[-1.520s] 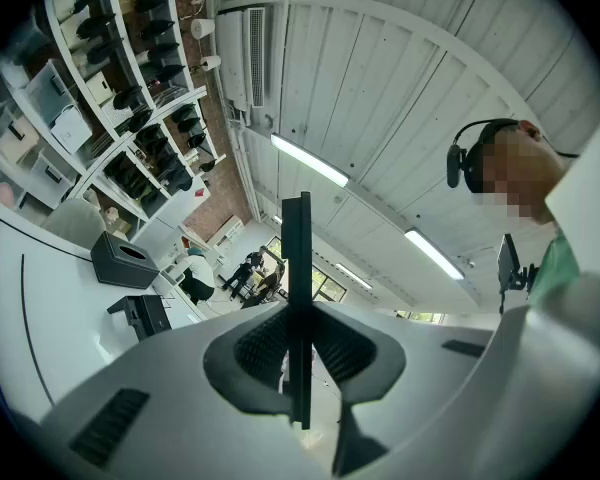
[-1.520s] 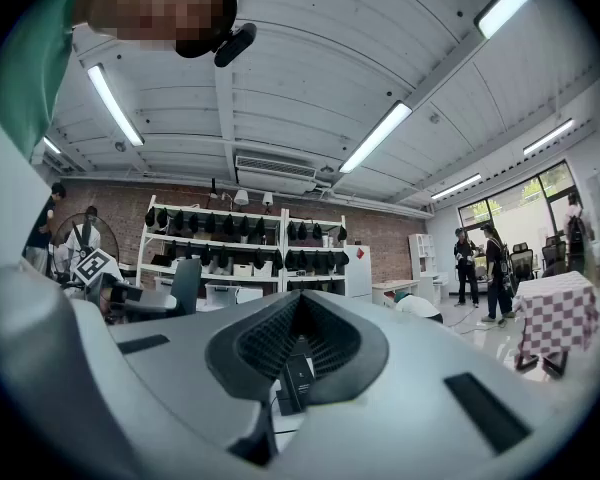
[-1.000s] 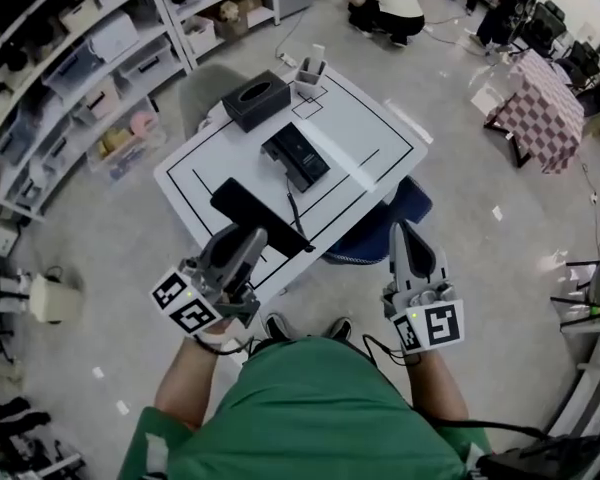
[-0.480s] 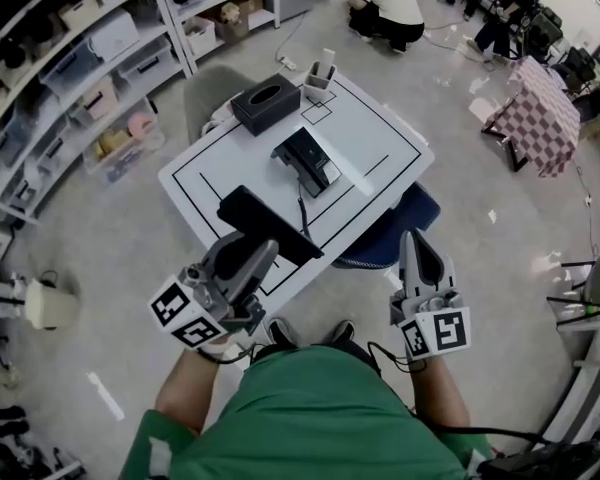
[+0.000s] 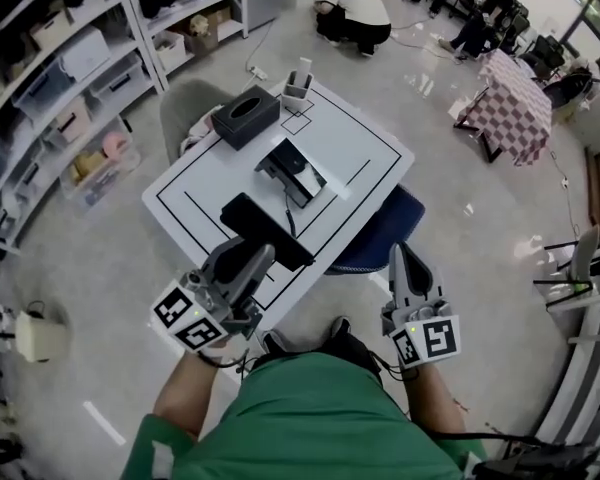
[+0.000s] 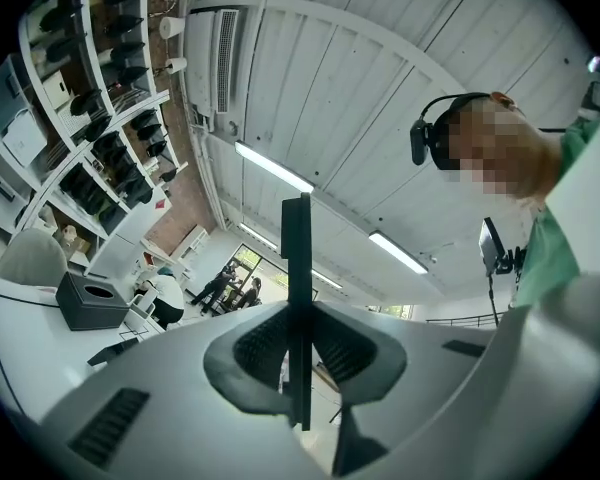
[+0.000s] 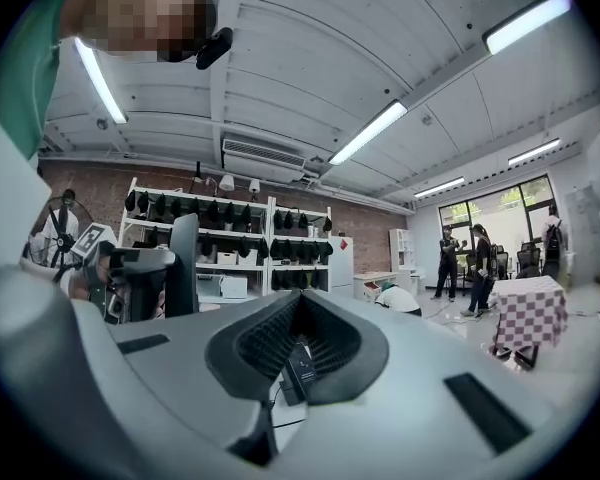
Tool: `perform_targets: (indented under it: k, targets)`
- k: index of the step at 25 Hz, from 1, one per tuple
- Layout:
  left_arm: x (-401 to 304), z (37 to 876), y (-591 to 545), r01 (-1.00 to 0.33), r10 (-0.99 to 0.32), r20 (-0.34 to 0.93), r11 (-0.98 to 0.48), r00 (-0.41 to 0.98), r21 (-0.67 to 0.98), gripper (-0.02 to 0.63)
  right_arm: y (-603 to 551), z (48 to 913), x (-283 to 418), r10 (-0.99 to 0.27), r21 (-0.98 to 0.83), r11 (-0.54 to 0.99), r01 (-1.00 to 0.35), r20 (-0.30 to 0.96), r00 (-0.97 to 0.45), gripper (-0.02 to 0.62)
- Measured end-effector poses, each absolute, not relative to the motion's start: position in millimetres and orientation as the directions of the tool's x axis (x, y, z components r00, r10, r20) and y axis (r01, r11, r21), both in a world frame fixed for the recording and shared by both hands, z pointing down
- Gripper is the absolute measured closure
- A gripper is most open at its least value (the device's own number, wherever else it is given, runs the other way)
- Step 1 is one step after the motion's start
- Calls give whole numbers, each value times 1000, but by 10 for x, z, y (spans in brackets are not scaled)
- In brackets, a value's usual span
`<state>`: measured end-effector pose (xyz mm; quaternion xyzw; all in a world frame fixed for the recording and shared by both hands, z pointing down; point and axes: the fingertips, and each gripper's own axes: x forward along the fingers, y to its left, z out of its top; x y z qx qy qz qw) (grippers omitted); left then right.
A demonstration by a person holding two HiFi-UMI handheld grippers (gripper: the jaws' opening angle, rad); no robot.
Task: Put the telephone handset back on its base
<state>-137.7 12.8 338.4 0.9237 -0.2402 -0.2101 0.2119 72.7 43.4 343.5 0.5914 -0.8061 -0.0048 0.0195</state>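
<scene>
**Holding the handset short of its base**

Gripping hard, the left gripper [image 5: 252, 256] has the flat black telephone handset [image 5: 265, 230] pinched edgewise between its jaws. The left gripper view shows the same thing: the thin dark slab [image 6: 297, 258] stands upright in the jaws [image 6: 298, 320], with a ribbed pad pressed on each face. In the head view the handset juts forward from the jaw tips and hangs over the near edge of the white table with black marked lines [image 5: 350, 143]. I cannot tell whether its far end rests on the top or floats just above it.

The black telephone base [image 5: 293, 171] sits ahead of the left gripper, beyond the handset's far end and apart from it. Its cradle looks empty. A dark cord [image 5: 289, 225] runs from the base back towards the handset. Farther off in the same direction is a black tissue box [image 5: 245, 116].

The right gripper [image 5: 401, 254] hangs to the right of the left one, off the table's edge. Its jaws are closed together with nothing between them [image 7: 298, 303].

By my reading the pickup is done and the carry is partway along. Left to do are bringing the handset over the cradle, lining it up, setting it down and letting go.
</scene>
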Motion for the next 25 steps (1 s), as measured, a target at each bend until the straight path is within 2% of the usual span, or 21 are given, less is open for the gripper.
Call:
perform_targets:
  k: [8,19,25]
  targets:
    - [-1109,3463,-128,-402,-587,-259,-754,767,520,525,146,3513,991,-934,-3,357,-934,24,-357,572]
    - [-210,3863,-686,-522,-726,-147,-605,672,601,525,-571,3623,2081,-880,-91,472,-877,6,-474,572]
    - [105,4095,-970,-576,-763,-82,-549,641,605,525,-876,3687,2456,-848,-147,526,-838,-11,-530,572]
